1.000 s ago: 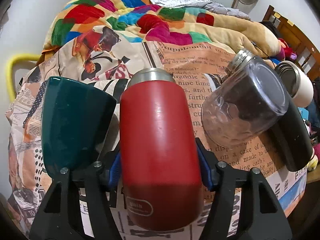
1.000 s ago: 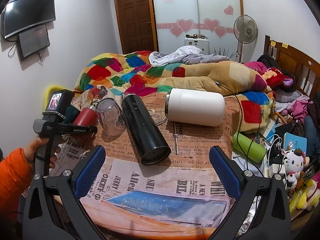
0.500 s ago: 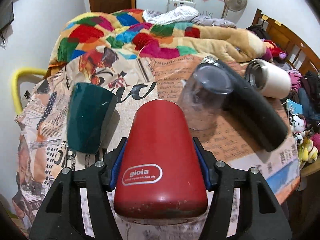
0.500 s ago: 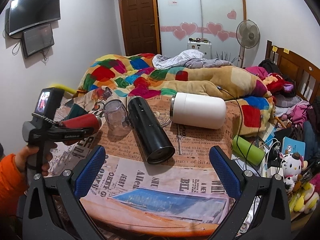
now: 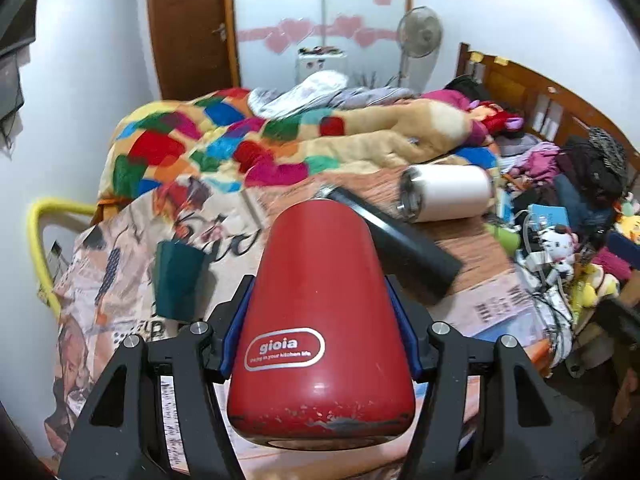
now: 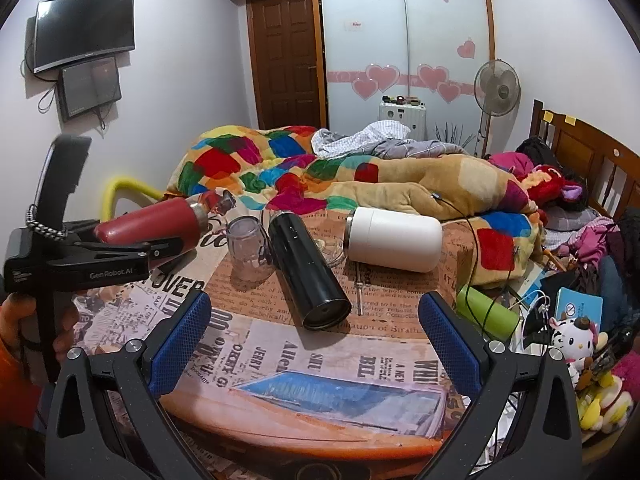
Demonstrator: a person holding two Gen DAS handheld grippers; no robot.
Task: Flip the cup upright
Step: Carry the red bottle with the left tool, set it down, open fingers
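Observation:
My left gripper [image 5: 320, 328] is shut on a red "gioia" cup [image 5: 320, 320]. It holds the cup off the table, lying nearly level, base toward the camera and steel rim pointing away. In the right wrist view the red cup [image 6: 156, 222] hangs above the table's left side in the left gripper [image 6: 120, 264]. My right gripper [image 6: 314, 344] is open and empty above the table's near edge.
On the newspaper-print round table [image 6: 320, 364] lie a black flask [image 6: 308, 272] and a white tumbler [image 6: 394, 238], both on their sides. A clear glass jar [image 6: 248, 248] and a dark green cup [image 5: 178, 280] stand mouth down. A green bottle [image 6: 486, 312] lies by the right edge.
My left gripper has lifted the red cup off the table and tipped it from mouth-down toward level. The right gripper has risen slightly and stays open.

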